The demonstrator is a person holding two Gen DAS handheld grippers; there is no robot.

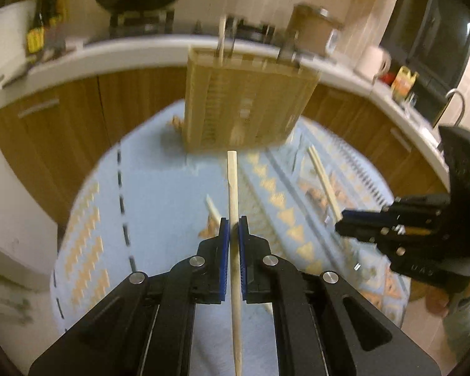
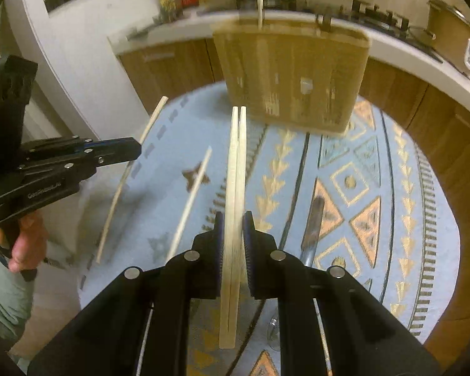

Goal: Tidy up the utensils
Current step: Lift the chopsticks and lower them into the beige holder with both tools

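My left gripper (image 1: pixel 234 224) is shut on a single wooden chopstick (image 1: pixel 233 181) that points toward a bamboo utensil holder (image 1: pixel 247 100) standing at the table's far side. My right gripper (image 2: pixel 233 221) is shut on a pair of chopsticks (image 2: pixel 236 156), also pointing at the holder (image 2: pixel 293 75). In the right wrist view the left gripper (image 2: pixel 134 150) shows at the left with its chopstick (image 2: pixel 131 169). A loose chopstick (image 2: pixel 192 197) lies on the cloth. In the left wrist view the right gripper (image 1: pixel 340 219) shows at the right with its chopsticks (image 1: pixel 324 180).
A blue patterned tablecloth (image 2: pixel 407 188) covers the round table. A dark-handled utensil (image 2: pixel 313 225) lies right of my right gripper. The holder has utensils standing in it (image 1: pixel 222 37). A kitchen counter (image 1: pixel 109 53) with a wok, pot and bottles runs behind.
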